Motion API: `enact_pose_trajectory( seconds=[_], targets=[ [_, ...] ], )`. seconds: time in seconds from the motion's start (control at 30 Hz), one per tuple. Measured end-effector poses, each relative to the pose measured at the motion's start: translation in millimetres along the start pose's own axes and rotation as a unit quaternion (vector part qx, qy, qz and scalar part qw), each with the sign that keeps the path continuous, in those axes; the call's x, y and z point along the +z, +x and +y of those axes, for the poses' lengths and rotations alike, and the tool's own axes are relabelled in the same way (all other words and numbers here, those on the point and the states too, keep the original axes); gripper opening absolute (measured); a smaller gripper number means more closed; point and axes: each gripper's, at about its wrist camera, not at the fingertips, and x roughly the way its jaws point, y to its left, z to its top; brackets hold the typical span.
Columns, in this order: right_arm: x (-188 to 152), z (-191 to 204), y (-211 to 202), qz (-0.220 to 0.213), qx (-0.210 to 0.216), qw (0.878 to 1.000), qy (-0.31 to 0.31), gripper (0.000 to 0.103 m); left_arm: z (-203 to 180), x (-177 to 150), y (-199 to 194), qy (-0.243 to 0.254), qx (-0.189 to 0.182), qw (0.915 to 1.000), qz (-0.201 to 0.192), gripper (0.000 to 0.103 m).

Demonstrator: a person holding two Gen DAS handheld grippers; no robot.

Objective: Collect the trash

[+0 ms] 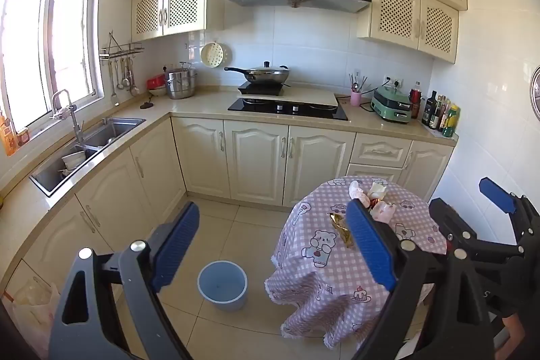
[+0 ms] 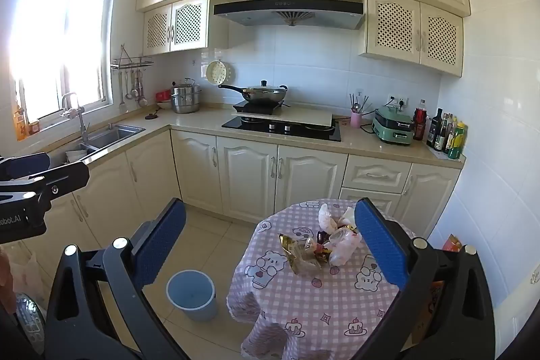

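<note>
Tablecloth (image 2: pixel 314 302): soft pink checked cloth with a frilled hem, lower right of your view.
Wrappers (image 2: pixel 320 245): crinkled foil and thin glossy plastic.
Bin (image 2: pixel 192 296): smooth matt blue plastic.
Finger pads (image 2: pixel 158 242): blue, ribbed and rubbery.
Sink (image 1: pixel 84 144): brushed metal.
Floor (image 1: pixel 249 225): glossy tile.

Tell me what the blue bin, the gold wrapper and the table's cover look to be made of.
Blue bin: probably plastic, smooth matte walls. Gold wrapper: likely metallised foil, crinkled and shiny. Table cover: seemingly soft cloth, draping in folds with a lacy hem.
</note>
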Motion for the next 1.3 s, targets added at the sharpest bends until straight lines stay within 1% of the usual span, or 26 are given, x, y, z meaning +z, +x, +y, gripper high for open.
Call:
enact_pose_trajectory(
  seconds=[0.27,0.37,0.57,1.3],
  targets=[
    [0.8,-0.9,-2.3,0.003,0.001,1.0,0.001,0.096,-0.5,1.1,2.7,0.002,0.004,1.0,0.005,0.087],
    [1.1,-2.0,-2.0,0.004,0.0,1.0,0.0,0.096,-4.0,-3.0,-2.7,0.003,0.002,1.0,0.002,0.087],
    [2.3,3.8,1.7,0.006,0.0,1.0,0.001,0.096,-4.9,-2.0,1.2,0.004,0.001,1.0,0.003,0.087],
    [1.1,-2.6,-0.2,0.008,0.006,1.0,0.006,0.096,-4.0,-2.9,2.0,0.004,0.003,1.0,0.006,0.087]
  ],
)
